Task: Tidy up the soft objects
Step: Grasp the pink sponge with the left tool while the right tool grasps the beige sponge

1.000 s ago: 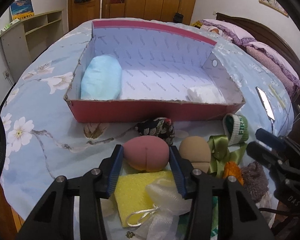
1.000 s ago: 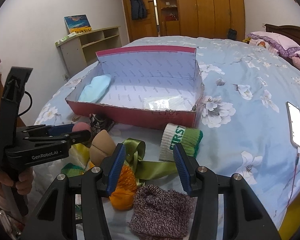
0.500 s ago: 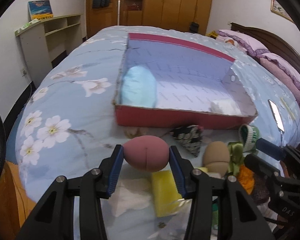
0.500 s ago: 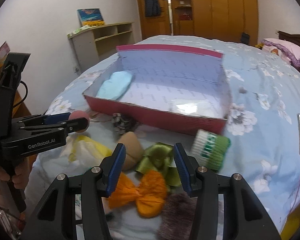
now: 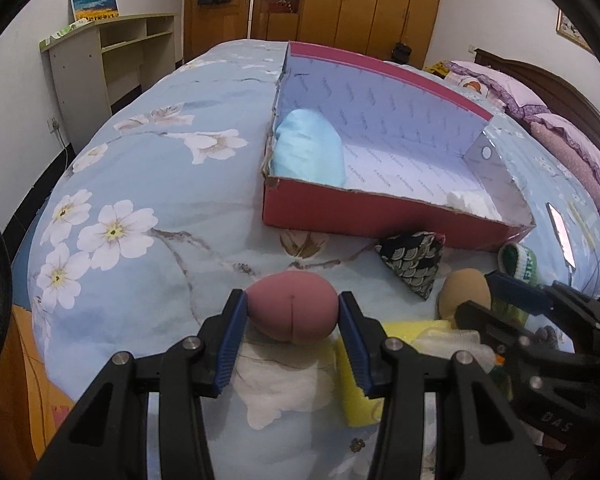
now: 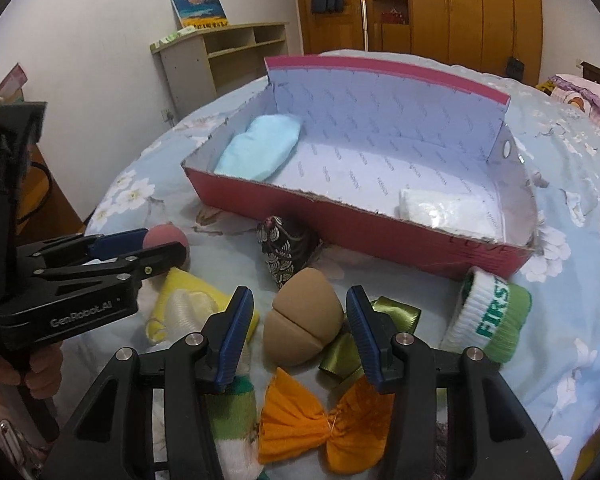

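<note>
- Left gripper: blue pads pressed on both sides of a pink sponge, which it holds above the quilt, near and left of the box.
- Right gripper: jaws closing, a tan sponge between them; the pads stand just beside it, not yet pressing. The sponge rests on the quilt.
- Box: red outside, pale lining, open top, lying on the quilt just beyond the loose items.
- Blue pad: inside the box, against its left wall.
- White packet: inside the box, near right corner.
- Patterned pouch: dark, scale print, on the quilt touching the box's near wall, beyond the tan sponge.
- Sock: white and green, rolled, lettered, right of the tan sponge, near the box's right corner.
- Green ribbon: under and right of the right gripper's right finger.
- Orange bow: nearest item, below the right gripper.
- Yellow sponge: with a white mesh puff on it, left of the tan sponge.
- Phone: lit, on the quilt far right.
- Hand: grips the left gripper's handle, at the near left.
</note>
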Demonstrator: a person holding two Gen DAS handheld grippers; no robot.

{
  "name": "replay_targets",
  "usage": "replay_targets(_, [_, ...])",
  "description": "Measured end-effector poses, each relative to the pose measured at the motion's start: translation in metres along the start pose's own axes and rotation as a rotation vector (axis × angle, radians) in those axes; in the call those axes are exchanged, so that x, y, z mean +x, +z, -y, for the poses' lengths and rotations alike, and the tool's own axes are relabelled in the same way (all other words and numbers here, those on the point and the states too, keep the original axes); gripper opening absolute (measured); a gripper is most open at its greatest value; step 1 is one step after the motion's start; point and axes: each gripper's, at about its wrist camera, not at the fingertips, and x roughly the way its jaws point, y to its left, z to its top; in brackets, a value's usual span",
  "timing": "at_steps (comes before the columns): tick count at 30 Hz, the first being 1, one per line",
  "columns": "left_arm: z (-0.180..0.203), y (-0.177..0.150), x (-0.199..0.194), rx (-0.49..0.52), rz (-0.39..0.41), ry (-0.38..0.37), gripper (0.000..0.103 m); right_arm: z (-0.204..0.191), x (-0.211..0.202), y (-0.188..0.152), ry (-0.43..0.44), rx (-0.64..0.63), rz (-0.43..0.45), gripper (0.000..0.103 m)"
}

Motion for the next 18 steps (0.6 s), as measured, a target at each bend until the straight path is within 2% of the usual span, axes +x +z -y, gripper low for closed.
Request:
replay_targets(9, [0.000,-0.002,0.003,-0.006,-0.003,-0.006,0.049,0.004,0.011,-0.003,-0.002,0.017,-0.021,0.036])
replay_targets(18, [0.002,-0.001,-0.003,-0.006,0.007,-0.001,0.049,0.001,-0.006,0.000,-0.001,0.002,0.035,0.035])
